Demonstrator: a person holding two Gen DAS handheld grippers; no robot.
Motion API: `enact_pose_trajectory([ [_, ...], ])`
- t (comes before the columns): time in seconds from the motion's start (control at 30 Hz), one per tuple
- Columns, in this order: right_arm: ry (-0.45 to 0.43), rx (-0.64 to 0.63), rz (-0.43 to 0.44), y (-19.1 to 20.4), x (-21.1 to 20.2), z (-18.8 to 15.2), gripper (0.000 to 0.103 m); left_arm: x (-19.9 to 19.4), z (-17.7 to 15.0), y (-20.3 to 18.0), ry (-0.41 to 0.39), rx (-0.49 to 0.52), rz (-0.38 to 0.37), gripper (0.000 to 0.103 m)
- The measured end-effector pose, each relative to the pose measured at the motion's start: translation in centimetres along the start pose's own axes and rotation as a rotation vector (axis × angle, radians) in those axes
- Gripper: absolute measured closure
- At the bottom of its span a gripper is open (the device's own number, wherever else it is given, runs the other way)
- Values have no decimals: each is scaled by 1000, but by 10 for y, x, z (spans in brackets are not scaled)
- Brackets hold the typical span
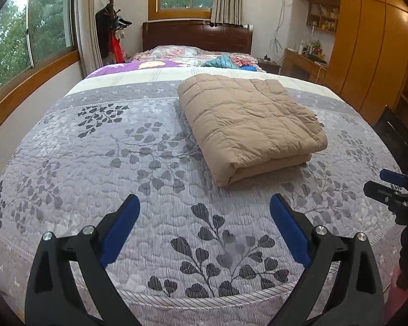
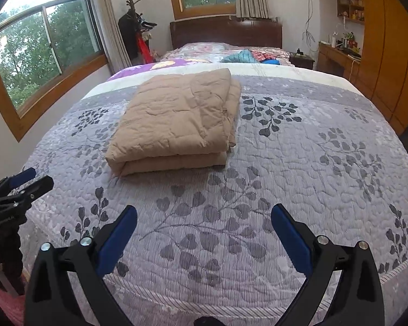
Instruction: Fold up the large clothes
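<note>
Quilt [image 1: 250, 125] lies folded; both grippers' fingers [image 1: 122, 231] spread, angled down.

Leaf-print bed [image 1: 95, 163], folded tan quilt [image 1: 247, 125]

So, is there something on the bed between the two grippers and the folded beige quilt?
No. Only bare bedspread lies between the open left gripper, the open right gripper and the quilt.

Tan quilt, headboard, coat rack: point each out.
Tan quilt [image 1: 247, 125]: left wrist view, top face of the folded stack.
Headboard [image 2: 225, 32]: right wrist view, middle of the dark wood panel.
Coat rack [image 1: 112, 2]: left wrist view, upper post.
</note>
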State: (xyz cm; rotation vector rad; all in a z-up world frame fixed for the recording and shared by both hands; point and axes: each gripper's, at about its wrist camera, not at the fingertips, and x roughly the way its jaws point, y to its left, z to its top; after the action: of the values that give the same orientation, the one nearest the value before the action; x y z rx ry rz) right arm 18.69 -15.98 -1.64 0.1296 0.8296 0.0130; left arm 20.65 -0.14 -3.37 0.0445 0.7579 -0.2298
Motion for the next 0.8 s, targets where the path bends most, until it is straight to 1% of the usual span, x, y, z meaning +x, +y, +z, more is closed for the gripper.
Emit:
enact_pose_trajectory([
  [0.33, 7, 3, -13, 4, -2, -5, 4, -9, -5, -6, -5, 4, 7, 7],
  [0.8, 20, 3, -15, 5, 1, -4, 4, -10, -6, -5, -5, 6, 8, 7],
])
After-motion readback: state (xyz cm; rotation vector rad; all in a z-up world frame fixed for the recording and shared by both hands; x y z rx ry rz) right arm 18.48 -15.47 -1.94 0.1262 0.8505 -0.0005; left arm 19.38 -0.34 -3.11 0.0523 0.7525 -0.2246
